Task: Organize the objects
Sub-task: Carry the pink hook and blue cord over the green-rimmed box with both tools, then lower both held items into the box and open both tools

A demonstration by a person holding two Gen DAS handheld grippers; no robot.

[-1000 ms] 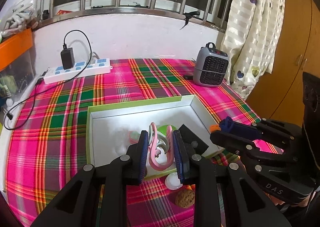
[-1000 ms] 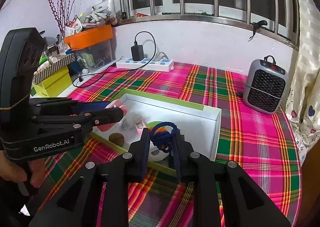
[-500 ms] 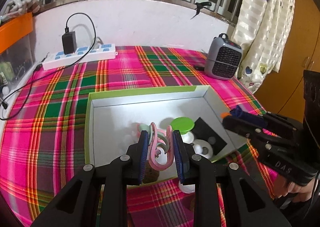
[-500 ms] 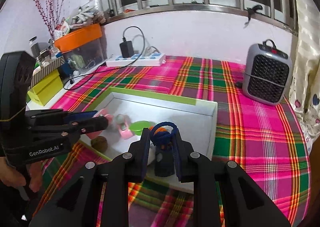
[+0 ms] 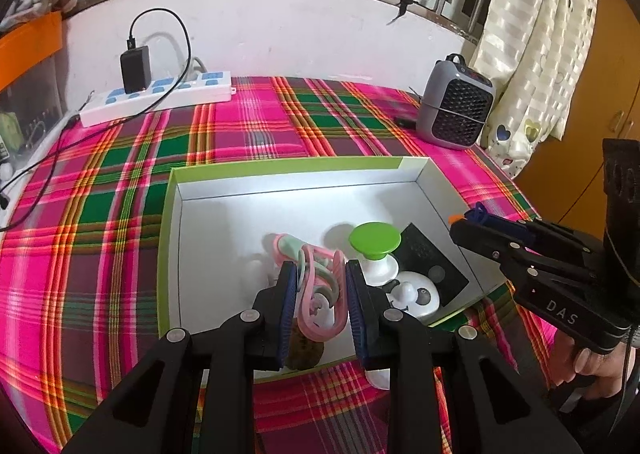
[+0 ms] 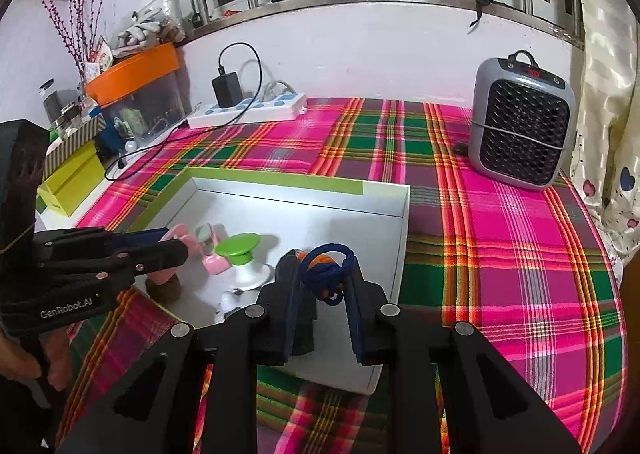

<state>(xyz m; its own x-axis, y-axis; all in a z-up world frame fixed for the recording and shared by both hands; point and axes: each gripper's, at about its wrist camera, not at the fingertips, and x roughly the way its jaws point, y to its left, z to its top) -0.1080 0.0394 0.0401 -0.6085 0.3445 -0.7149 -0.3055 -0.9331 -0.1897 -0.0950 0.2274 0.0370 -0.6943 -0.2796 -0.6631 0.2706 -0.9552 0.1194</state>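
Left wrist view: the left gripper [image 5: 320,286] is closed on a pink clip [image 5: 320,304], a looped plastic piece with pale green parts. A second ago it hung over the near edge of the box [image 5: 296,169]; now it is farther in, over the box floor, with a brown nut [image 5: 304,350] showing just below it inside the near wall. Right of the clip inside the box stand a green knob [image 5: 374,241] on a white stem, a white round piece [image 5: 416,294] and a black card [image 5: 430,264]. The right gripper reaches in over the box's right wall.

Right wrist view: the right gripper [image 6: 322,282] is clamped on a blue cord [image 6: 326,268] bundled around something orange. It has moved from outside the box's near wall to just above its near right corner.

Both items now appear to be over the box, so letting go of them inside looks like the next step.
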